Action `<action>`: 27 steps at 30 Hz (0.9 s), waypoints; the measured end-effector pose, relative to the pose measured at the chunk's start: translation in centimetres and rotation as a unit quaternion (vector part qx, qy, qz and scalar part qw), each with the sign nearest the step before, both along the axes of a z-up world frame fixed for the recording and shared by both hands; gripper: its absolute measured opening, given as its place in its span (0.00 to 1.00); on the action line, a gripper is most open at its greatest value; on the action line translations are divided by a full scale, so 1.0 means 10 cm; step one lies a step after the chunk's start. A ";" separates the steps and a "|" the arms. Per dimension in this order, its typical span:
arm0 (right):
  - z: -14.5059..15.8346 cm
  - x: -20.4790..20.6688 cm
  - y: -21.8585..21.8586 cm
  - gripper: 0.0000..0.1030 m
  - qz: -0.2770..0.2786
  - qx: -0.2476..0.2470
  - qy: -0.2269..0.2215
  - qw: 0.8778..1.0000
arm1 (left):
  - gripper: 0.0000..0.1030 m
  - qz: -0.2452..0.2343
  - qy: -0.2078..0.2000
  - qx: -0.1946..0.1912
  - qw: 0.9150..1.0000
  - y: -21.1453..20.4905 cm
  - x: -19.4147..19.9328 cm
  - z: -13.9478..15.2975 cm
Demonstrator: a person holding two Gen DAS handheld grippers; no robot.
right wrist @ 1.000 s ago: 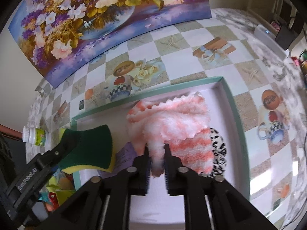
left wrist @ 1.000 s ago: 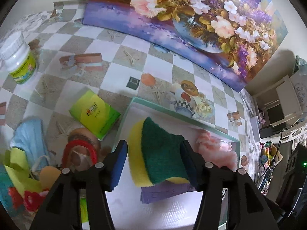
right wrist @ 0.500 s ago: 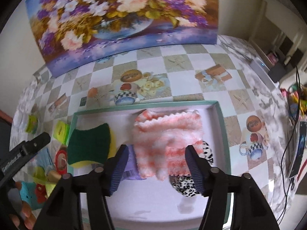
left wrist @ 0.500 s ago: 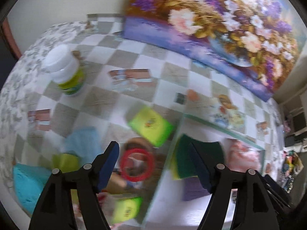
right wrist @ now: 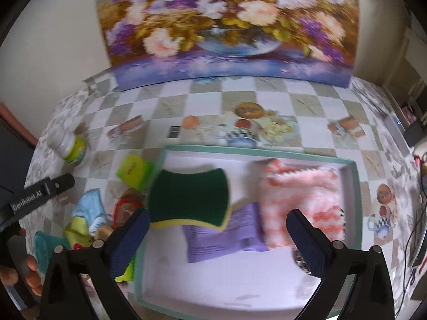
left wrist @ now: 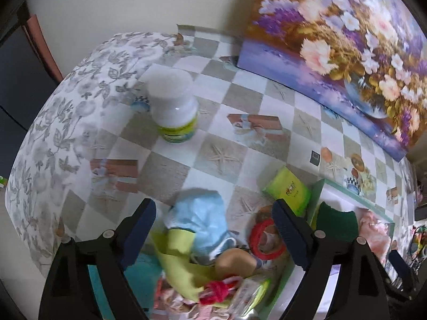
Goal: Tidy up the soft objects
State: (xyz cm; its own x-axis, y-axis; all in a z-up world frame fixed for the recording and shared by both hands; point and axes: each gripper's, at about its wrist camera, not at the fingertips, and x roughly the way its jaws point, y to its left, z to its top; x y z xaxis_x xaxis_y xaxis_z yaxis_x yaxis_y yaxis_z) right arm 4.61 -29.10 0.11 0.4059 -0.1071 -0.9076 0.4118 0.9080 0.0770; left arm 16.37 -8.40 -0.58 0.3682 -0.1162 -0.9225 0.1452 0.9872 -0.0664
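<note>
Both tongs are hanging released, gripping nothing. Left gripper (left wrist: 213,229) is hovering over a blue cloth (left wrist: 197,218) among clutter outside the tray. Right gripper (right wrist: 216,237) is hovering above the tray (right wrist: 357,186), where the green sponge (right wrist: 189,196) and pink cloth (right wrist: 299,200) are lying just ahead.

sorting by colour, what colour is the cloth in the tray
Pink and white, fluffy cloth, clearest in the right wrist view.

Checkered table (right wrist: 275,98) – tray (right wrist: 356,186), bottle (left wrist: 173,106), painting (right wrist: 226,26) on it.
</note>
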 end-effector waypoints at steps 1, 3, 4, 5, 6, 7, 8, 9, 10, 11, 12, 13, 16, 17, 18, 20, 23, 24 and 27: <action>0.00 0.02 0.05 1.00 0.006 0.004 -0.003 1.000 | 0.86 0.000 0.002 -0.001 1.000 0.03 0.00 0.01; -0.02 0.06 0.18 1.00 0.024 0.026 -0.004 0.999 | 0.86 0.001 0.006 -0.002 1.000 0.09 0.01 0.02; -0.04 0.08 0.25 1.00 0.034 0.040 -0.004 0.999 | 0.86 0.003 0.009 -0.004 1.000 0.11 0.00 0.02; -0.06 0.09 0.30 1.00 0.043 0.049 -0.003 0.998 | 0.86 0.006 0.014 -0.008 1.000 0.15 0.01 0.01; -0.09 0.11 0.38 1.00 0.054 0.059 0.000 0.997 | 0.86 0.007 0.019 -0.012 1.000 0.18 0.02 0.00; -0.12 0.14 0.48 1.00 0.070 0.069 0.004 0.995 | 0.86 0.008 0.023 -0.014 1.000 0.20 0.02 -0.02; -0.16 0.15 0.55 1.00 0.077 0.075 0.008 0.994 | 0.86 0.008 0.030 -0.015 0.999 0.21 0.02 -0.04; -0.20 0.16 0.62 1.00 0.086 0.082 0.014 0.993 | 0.86 0.006 0.038 -0.014 0.999 0.23 0.02 -0.08; -0.25 0.18 0.69 1.00 0.096 0.089 0.022 0.991 | 0.86 0.005 0.042 -0.009 0.999 0.23 0.02 -0.11; -0.30 0.19 0.76 1.00 0.105 0.096 0.029 0.989 | 0.86 0.002 0.047 -0.002 0.999 0.23 0.03 -0.14; -0.34 0.19 0.81 1.00 0.114 0.101 0.035 0.988 | 0.86 -0.005 0.048 0.005 0.999 0.23 0.02 -0.16; -0.39 0.20 0.88 1.00 0.125 0.104 0.044 0.986 | 0.86 -0.013 0.049 0.010 0.999 0.24 0.02 -0.18; -0.45 0.19 0.97 1.00 0.139 0.100 0.063 0.983 | 0.86 -0.027 0.066 0.019 0.997 0.32 0.06 -0.23; -0.46 0.17 0.99 1.00 0.140 0.100 0.064 0.983 | 0.86 -0.035 0.069 0.027 0.997 0.34 0.09 -0.24; -0.47 0.17 1.01 1.00 0.141 0.101 0.065 0.983 | 0.86 -0.045 0.074 0.037 0.996 0.34 0.12 -0.25; -0.48 0.16 1.05 1.00 0.143 0.105 0.067 0.982 | 0.86 -0.061 0.089 0.050 0.993 0.35 0.16 -0.29; -0.53 0.16 1.13 0.93 0.154 0.109 0.078 0.979 | 0.86 -0.084 0.127 0.056 0.987 0.36 0.23 -0.38; -0.55 0.17 1.16 0.91 0.160 0.108 0.081 0.978 | 0.86 -0.087 0.136 0.063 0.985 0.36 0.24 -0.40; -0.61 0.18 1.26 0.85 0.175 0.101 0.091 0.975 | 0.86 -0.109 0.157 0.079 0.978 0.30 0.28 -0.46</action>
State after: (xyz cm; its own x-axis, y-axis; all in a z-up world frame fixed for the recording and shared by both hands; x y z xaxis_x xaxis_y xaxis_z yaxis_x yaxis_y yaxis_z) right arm 6.46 -16.53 -6.00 0.2153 0.1965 -0.9566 0.1039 0.9694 0.2225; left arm 19.17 -5.35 -5.15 0.0470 -0.0064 -0.9989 0.3499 0.9367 0.0104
